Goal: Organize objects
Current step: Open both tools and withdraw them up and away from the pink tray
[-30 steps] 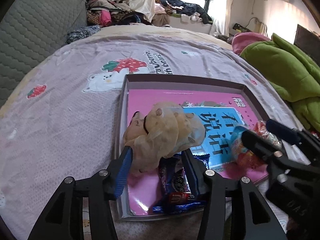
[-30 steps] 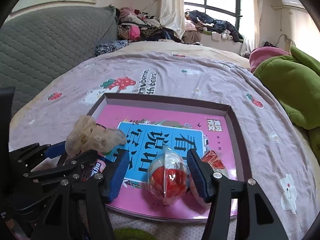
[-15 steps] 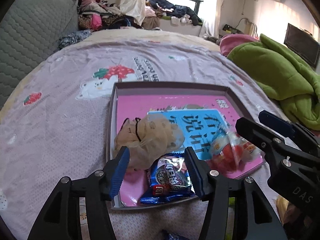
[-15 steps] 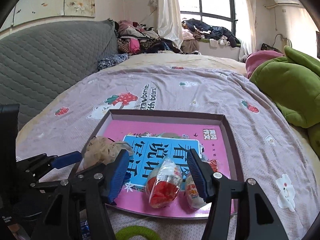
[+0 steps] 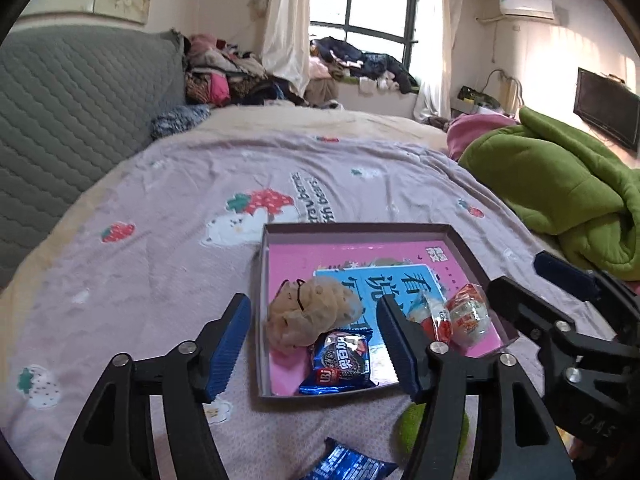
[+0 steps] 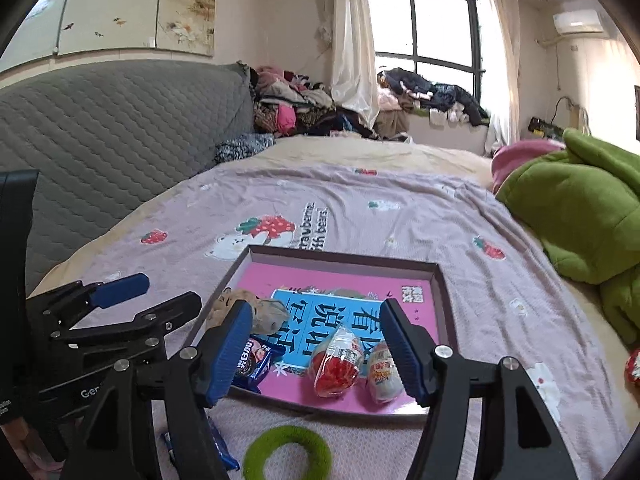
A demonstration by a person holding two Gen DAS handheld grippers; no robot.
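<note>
Landmark: shallow box (image 5: 460, 236) (image 6: 442, 280) lying flat on the bed (image 5: 160, 240) (image 6: 500, 272), pink and blue book cover as its floor.

Left gripper (image 5: 314, 344) (image 6: 132, 298): fingers spread wide, nothing between the pads. They have just been opening. It hangs clear above the box's near left corner, touching nothing.

Right gripper (image 6: 316, 350) (image 5: 532, 278): fingers also spread wide, nothing pinched. Also just been opening. It hangs above the box's near edge, clear of the contents.

Inside the box:
- beige scrunchie (image 5: 310, 312) (image 6: 266, 314), near left part, with a thin black hair tie (image 5: 296, 292) on top of it
- blue cookie pack (image 5: 342, 362) (image 6: 250, 360), near left corner, touching the near side of the scrunchie
- 2 egg-shaped wrapped snacks on the near right: red one (image 5: 434, 318) (image 6: 336, 366) and white one (image 5: 468, 316) (image 6: 382, 372), side by side and touching

Outside the box, on the bed in front of its near wall:
- green fuzzy hair tie (image 6: 286, 454) (image 5: 408, 424), just off the near edge
- second blue pack (image 5: 348, 464) (image 6: 218, 448), left of the green tie, partly hidden by the fingers in the right wrist view

Right of the box: green duvet (image 5: 560, 188) (image 6: 580, 208), bunched up, well apart from it. Small red item (image 6: 632, 366) at the frame edge, right of the box; cannot tell what it is.

Beyond the box: grey quilted headboard (image 5: 72, 112) (image 6: 120, 132) on the left, clothes pile (image 5: 224, 76) (image 6: 296, 104) by the window.
</note>
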